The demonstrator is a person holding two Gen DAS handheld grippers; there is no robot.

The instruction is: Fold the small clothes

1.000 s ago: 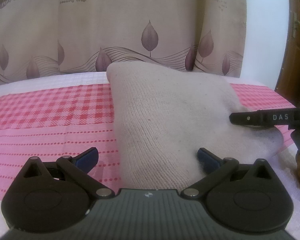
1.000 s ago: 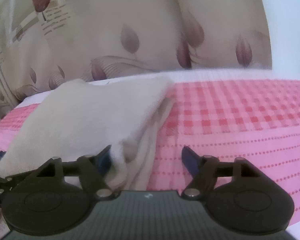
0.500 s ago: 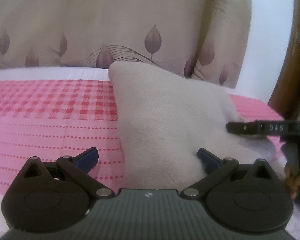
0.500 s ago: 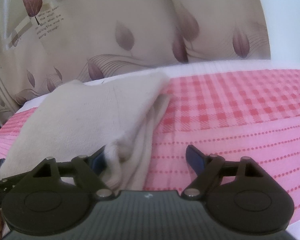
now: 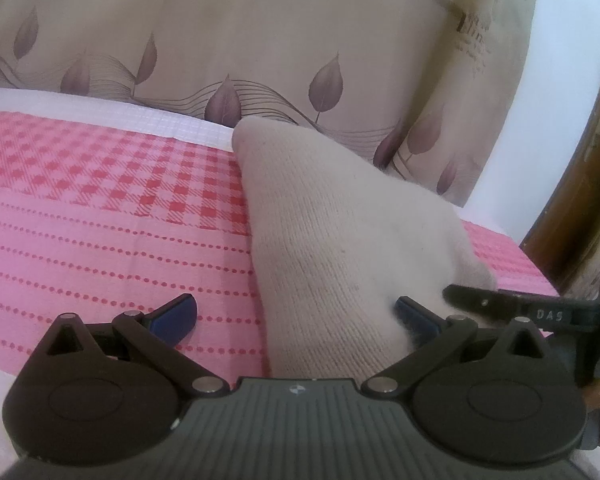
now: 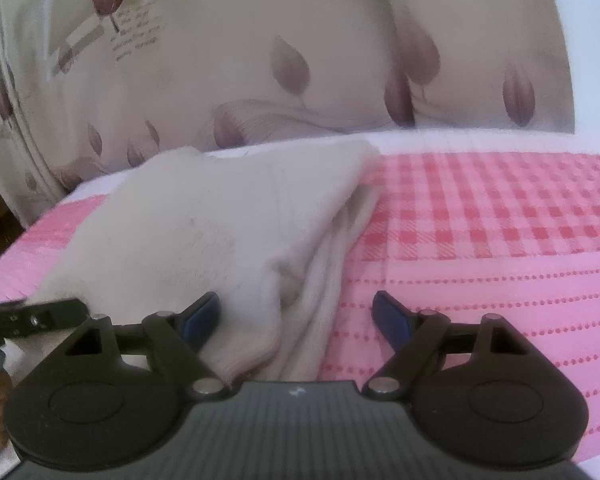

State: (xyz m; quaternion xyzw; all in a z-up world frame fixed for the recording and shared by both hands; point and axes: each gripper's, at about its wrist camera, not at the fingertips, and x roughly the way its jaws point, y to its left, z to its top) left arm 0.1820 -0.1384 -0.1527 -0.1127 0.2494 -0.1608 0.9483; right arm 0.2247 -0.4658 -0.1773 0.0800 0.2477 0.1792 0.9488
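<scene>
Pink checked bedspread [image 5: 100, 208] carries the beige knit garment [image 5: 340, 248], already folded into stacked layers and lying toward the spread's curtain-side edge. Left gripper [image 5: 294, 314] and right gripper [image 6: 296, 316] sit at its near edge, jaws apart, cloth between the pads but unclamped; the right's have just been opening. Folding looks nearly done; perhaps a final tidy remains.

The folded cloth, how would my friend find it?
Look at the pink checked cover in front of the leaf-print curtain. On it lies the cream knitted cloth, folded in layers. It is the only plain, pale thing there.
</scene>
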